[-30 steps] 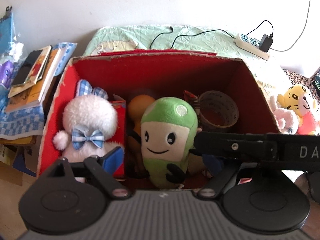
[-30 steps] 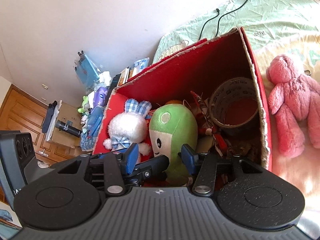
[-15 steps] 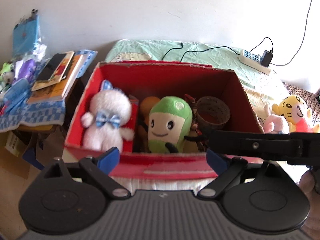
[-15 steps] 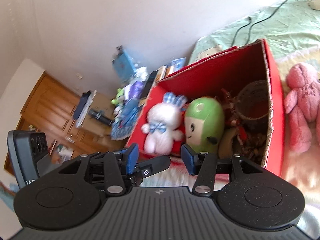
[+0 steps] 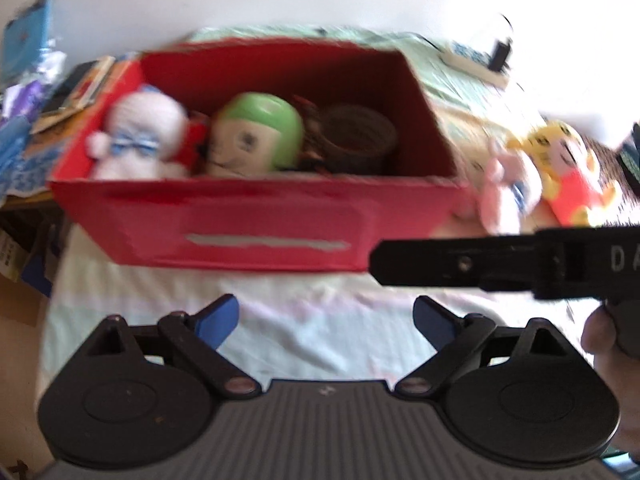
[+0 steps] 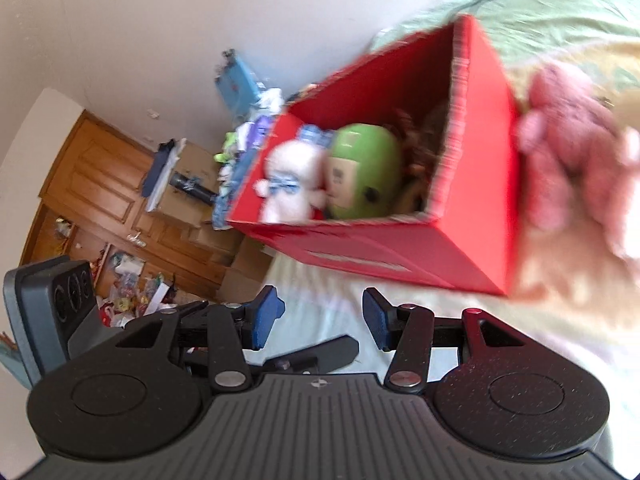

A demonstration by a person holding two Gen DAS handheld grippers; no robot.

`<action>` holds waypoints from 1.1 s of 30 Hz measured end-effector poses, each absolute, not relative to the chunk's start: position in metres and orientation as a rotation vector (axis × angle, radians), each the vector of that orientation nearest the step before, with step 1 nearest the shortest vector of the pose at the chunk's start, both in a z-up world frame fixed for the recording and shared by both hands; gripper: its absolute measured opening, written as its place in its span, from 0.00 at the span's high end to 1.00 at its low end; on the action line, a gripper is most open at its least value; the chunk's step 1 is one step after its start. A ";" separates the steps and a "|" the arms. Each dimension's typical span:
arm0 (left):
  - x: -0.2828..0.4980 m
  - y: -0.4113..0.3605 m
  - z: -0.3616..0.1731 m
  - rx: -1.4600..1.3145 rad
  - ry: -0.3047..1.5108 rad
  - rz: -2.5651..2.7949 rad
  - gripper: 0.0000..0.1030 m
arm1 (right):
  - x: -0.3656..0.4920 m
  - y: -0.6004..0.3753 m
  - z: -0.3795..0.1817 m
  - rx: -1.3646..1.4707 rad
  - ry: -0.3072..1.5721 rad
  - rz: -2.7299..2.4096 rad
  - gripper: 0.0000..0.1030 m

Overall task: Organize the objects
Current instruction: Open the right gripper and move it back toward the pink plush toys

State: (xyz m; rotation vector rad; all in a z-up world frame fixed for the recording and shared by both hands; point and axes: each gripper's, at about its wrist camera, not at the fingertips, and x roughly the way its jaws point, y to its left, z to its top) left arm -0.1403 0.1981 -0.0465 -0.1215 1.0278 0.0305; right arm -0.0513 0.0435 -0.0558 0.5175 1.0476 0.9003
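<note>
A red box (image 5: 256,224) (image 6: 476,200) stands on the bed. Inside it are a white bunny plush (image 5: 140,136) (image 6: 292,184), a green plush (image 5: 256,136) (image 6: 364,176) and a roll of tape (image 5: 356,140). My left gripper (image 5: 326,320) hangs open over the sheet, well short of the box's front wall, with nothing between its fingers. The right gripper (image 6: 324,316) is open and empty too, in front of the box's near corner. A pink plush (image 6: 576,172) lies right of the box. The other gripper's black bar (image 5: 500,260) crosses the left wrist view.
A small pink plush (image 5: 504,184) and a yellow tiger plush (image 5: 564,172) lie right of the box. A power strip (image 5: 476,64) with cables lies behind. Books and clutter (image 5: 60,96) pile up on the left; a wooden cabinet (image 6: 104,184) stands beyond. A hand (image 5: 608,344) shows at right.
Both grippers have pulled back from the box, which now looks smaller and farther off. The box's front wall and the bed sheet have come into view. Both views are motion-blurred.
</note>
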 end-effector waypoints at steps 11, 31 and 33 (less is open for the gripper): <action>-0.115 0.089 -0.078 -0.015 1.096 -0.215 0.09 | -0.063 -0.066 -0.088 0.607 1.079 0.657 0.50; -0.043 0.001 -0.078 0.161 0.987 -0.294 0.09 | -0.030 -0.172 -0.105 0.737 0.996 0.434 0.50; -0.036 0.000 -0.079 0.175 0.982 -0.277 0.09 | -0.024 -0.175 -0.106 0.748 0.996 0.436 0.50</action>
